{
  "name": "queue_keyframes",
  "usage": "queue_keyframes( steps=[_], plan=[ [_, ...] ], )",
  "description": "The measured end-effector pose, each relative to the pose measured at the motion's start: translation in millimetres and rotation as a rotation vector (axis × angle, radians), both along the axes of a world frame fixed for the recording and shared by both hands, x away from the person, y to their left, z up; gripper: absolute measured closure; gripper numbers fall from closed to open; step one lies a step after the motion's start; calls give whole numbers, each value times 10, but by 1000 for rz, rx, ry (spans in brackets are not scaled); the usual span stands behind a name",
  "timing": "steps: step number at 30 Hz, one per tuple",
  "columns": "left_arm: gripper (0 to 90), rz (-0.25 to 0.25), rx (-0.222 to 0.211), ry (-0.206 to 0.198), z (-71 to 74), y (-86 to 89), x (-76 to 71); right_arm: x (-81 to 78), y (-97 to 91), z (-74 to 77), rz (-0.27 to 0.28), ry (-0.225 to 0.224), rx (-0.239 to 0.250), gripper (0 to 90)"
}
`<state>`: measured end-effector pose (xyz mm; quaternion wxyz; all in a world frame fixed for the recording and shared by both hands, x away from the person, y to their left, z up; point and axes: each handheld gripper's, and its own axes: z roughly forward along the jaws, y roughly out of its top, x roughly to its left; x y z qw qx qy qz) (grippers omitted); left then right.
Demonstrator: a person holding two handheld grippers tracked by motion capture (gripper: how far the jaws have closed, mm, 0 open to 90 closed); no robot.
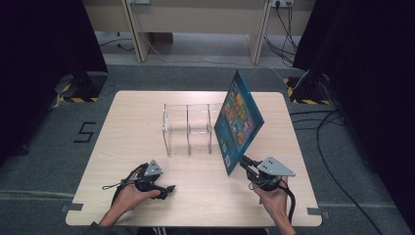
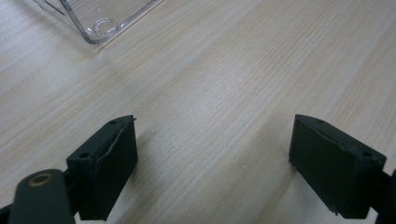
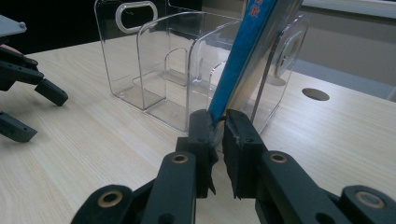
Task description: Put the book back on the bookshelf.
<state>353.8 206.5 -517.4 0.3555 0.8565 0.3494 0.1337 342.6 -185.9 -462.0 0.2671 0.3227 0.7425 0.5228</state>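
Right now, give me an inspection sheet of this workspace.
Surface: light wood table, bare apart from the job's things.
Job's things: clear rack with compartments, standing mid-table; blue book tilted, lifted by its lower corner at the rack's right end.
Clutter: nothing seen.
Grippers: left hand-held gripper open, low over the table; right hand-held gripper shut on the book.
Cables: black leads on the floor at right.
Surroundings: grey carpet, a "5" marked at left.
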Motion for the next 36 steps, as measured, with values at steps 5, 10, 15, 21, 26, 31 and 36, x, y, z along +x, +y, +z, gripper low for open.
queue_keyframes(
  steps=[5, 10, 15, 21, 26, 31, 36],
  plan=[
    [145, 2, 1, 3, 3, -3, 2, 12, 19, -20, 21, 17, 7, 772],
    [146, 3, 2, 3, 3, -1, 5, 8, 38, -35, 28, 25, 18, 763],
    [146, 4, 2, 2, 3, 0, 8, 12, 51, -49, 24, 42, 20, 737],
    [146, 2, 4, 4, 5, 3, 7, 1, 42, -70, 25, 64, 31, 703],
    [146, 1, 5, 5, 6, 12, 6, -16, -92, -101, -15, 126, 64, 596],
    [146, 0, 7, 6, 7, 22, 6, -46, -332, -87, -66, 142, 116, 550],
    [144, 0, 2, 4, 2, 29, 3, -94, -518, -100, -109, 151, 173, 530]
  ],
)
